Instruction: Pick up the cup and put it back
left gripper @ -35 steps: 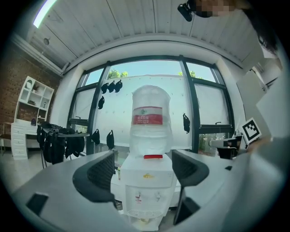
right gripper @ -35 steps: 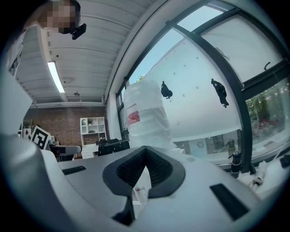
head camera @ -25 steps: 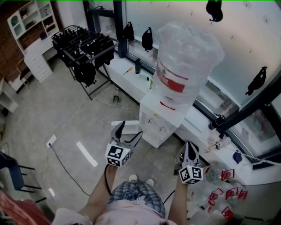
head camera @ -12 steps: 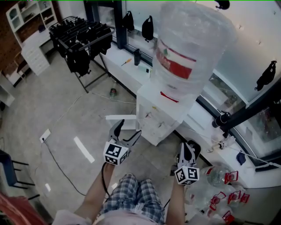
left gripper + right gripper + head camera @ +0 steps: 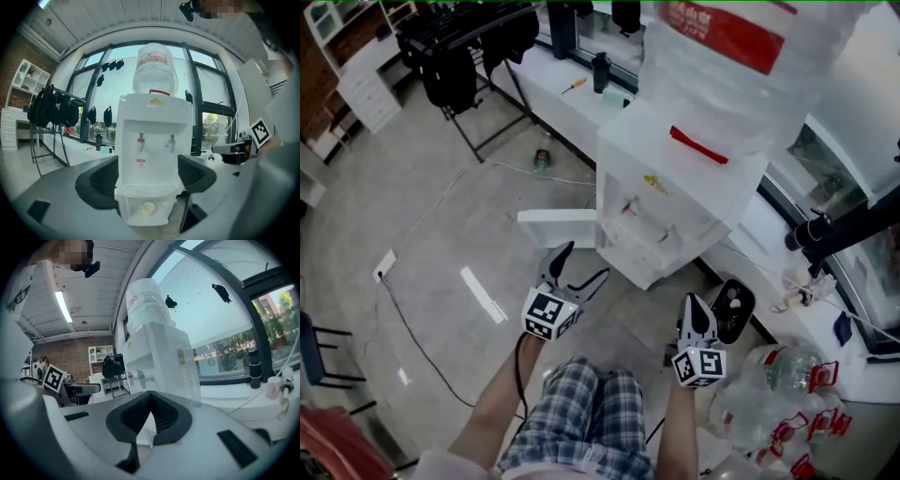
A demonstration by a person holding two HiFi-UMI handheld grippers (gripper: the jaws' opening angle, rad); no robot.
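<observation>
A white water dispenser (image 5: 675, 187) with a big clear bottle (image 5: 741, 56) on top stands on the floor ahead of me. A pale cup (image 5: 146, 208) lies in the dispenser's (image 5: 152, 140) open lower compartment, below the drip tray. My left gripper (image 5: 584, 262) points at the dispenser's lower front; it is open, with nothing between its jaws, and still short of the cup. My right gripper (image 5: 694, 302) hangs to the right of the dispenser, shut on nothing. In the right gripper view the dispenser (image 5: 161, 357) shows from its side.
A white panel (image 5: 558, 227) lies on the floor left of the dispenser. A white window ledge (image 5: 572, 112) holds a dark bottle (image 5: 600, 70). A clothes rack (image 5: 459, 47) stands at the back left. Crushed plastic bottles (image 5: 769, 394) and a black object (image 5: 731, 309) lie at the right.
My view has drawn nearer to the dispenser and tilted down onto it. Both grippers have closed in on it slightly, with their jaws unchanged.
</observation>
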